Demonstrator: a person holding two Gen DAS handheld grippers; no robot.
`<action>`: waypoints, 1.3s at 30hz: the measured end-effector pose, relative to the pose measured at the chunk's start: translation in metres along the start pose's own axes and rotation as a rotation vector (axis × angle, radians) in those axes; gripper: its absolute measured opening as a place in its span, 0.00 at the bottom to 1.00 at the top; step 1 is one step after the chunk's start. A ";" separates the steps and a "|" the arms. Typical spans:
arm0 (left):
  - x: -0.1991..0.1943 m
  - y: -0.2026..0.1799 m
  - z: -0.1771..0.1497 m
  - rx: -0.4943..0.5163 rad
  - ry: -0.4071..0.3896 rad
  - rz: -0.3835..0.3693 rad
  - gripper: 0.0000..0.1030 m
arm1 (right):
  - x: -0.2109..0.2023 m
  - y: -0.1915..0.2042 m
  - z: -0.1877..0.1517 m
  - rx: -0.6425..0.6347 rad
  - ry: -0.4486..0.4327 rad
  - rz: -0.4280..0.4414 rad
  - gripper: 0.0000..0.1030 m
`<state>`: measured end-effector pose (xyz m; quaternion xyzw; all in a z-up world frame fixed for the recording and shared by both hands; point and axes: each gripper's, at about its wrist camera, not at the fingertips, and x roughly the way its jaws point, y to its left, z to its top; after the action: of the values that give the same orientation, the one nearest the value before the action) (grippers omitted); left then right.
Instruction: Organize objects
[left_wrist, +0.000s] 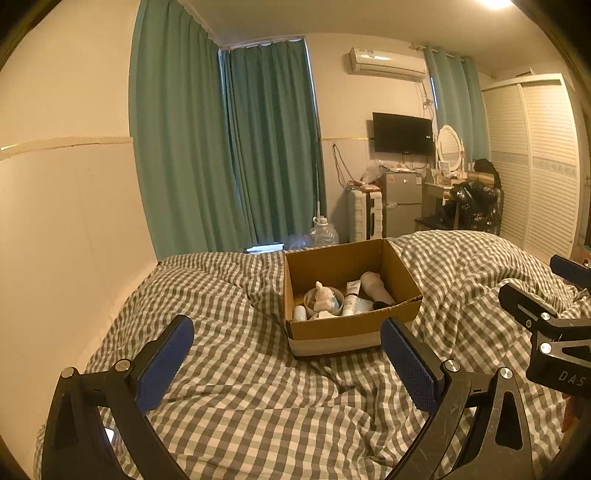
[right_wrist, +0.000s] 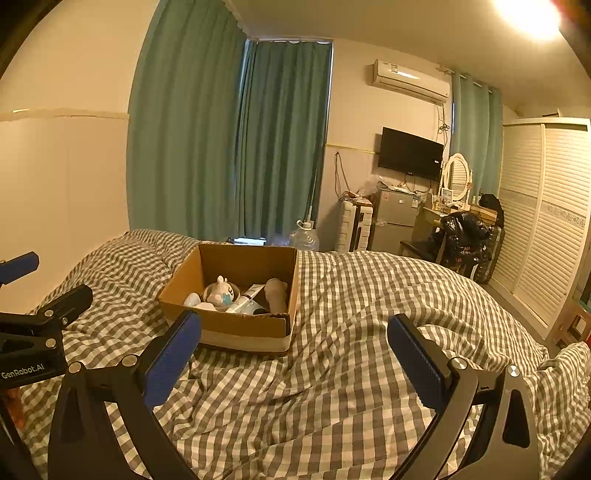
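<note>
**Box on the bed, both tools empty**

Left wrist view: the left tool (left_wrist: 288, 354) was spread wide, empty, above the checked bed (left_wrist: 229, 398); the right tool (left_wrist: 546, 295) showed at the edge. The cardboard box (left_wrist: 340, 332) held a tube (left_wrist: 351, 297).

Right wrist view: the right tool (right_wrist: 295, 354) gaped empty; here alone, a rabbit figure (right_wrist: 223, 290) showed in the box.

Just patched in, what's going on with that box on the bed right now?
Nothing is held. The left gripper and right gripper are both open, hovering over the grey-and-white checked bedspread short of the open brown cardboard box. The box already holds a small white plush toy, a white tube and other toiletries.
</note>
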<state>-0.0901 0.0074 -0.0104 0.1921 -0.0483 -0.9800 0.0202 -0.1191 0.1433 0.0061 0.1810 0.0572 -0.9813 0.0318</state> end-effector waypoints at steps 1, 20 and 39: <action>0.000 0.000 0.000 0.000 -0.001 -0.002 1.00 | 0.000 0.000 0.000 0.001 0.001 0.000 0.98; -0.005 0.000 0.002 -0.012 -0.001 -0.012 1.00 | 0.002 0.002 -0.004 0.006 0.020 0.003 0.98; -0.005 0.000 0.001 -0.011 0.004 -0.016 1.00 | 0.003 0.004 -0.005 0.002 0.024 0.006 0.98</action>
<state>-0.0863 0.0081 -0.0074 0.1941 -0.0413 -0.9800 0.0135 -0.1198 0.1395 -0.0005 0.1931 0.0563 -0.9790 0.0337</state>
